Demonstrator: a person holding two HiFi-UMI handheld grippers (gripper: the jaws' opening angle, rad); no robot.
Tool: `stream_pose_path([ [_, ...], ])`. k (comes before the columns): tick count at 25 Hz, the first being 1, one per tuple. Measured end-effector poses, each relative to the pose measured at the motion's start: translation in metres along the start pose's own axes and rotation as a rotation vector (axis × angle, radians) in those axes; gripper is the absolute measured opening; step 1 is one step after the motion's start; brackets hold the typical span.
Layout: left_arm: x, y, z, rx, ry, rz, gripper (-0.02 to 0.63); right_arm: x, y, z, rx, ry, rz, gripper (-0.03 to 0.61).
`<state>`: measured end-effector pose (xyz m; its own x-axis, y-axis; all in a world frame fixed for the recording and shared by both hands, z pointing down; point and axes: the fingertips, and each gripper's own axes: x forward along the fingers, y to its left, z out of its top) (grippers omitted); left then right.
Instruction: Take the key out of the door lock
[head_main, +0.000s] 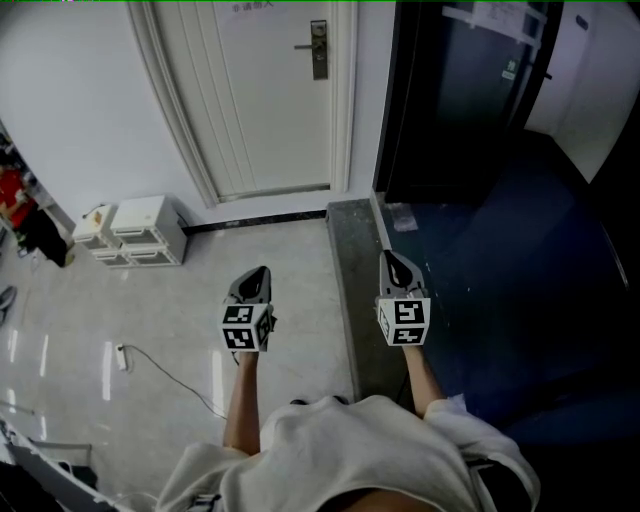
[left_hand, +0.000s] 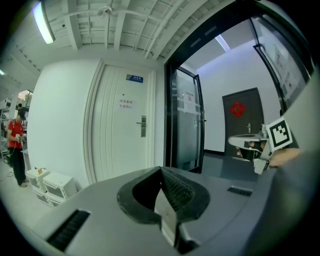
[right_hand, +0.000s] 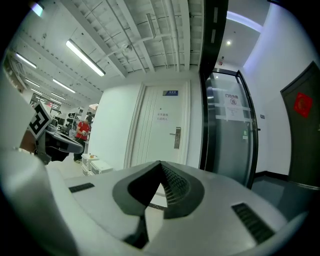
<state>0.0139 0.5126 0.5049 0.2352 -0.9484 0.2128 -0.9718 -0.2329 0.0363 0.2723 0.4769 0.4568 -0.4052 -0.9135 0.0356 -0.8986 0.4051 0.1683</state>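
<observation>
A white closed door stands far ahead across the floor. Its metal lock plate with a lever handle is small at this distance, and I cannot make out a key in it. The same lock plate shows in the left gripper view, and the lock plate in the right gripper view. My left gripper and right gripper are held side by side at waist height, both pointing toward the door. Both are shut with nothing between the jaws, as the left gripper and right gripper show close up.
White drawer units stand against the wall left of the door. A cable with a power strip lies on the pale floor. A dark glass door and dark flooring lie to the right. A person in red stands far left.
</observation>
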Motion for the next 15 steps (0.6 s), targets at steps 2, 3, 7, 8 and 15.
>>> stream_pose_path([
  [2,0.004,-0.005,-0.005,-0.003,0.005,0.002,0.018,0.002,-0.003,-0.006,0.001,0.007,0.011,0.023],
  [3,0.006,-0.007,-0.009,-0.006,0.010,0.004,0.018,0.003,-0.005,-0.009,0.001,0.009,0.015,0.023],
  [7,0.016,-0.010,-0.015,-0.017,0.020,0.014,0.018,0.011,-0.012,-0.018,0.001,0.016,0.028,0.023],
  [8,0.019,-0.010,-0.016,-0.020,0.023,0.017,0.018,0.015,-0.013,-0.019,0.000,0.016,0.031,0.023],
  [15,0.050,0.004,-0.021,-0.036,0.037,0.025,0.018,0.050,-0.017,-0.035,0.003,0.045,0.046,0.023],
])
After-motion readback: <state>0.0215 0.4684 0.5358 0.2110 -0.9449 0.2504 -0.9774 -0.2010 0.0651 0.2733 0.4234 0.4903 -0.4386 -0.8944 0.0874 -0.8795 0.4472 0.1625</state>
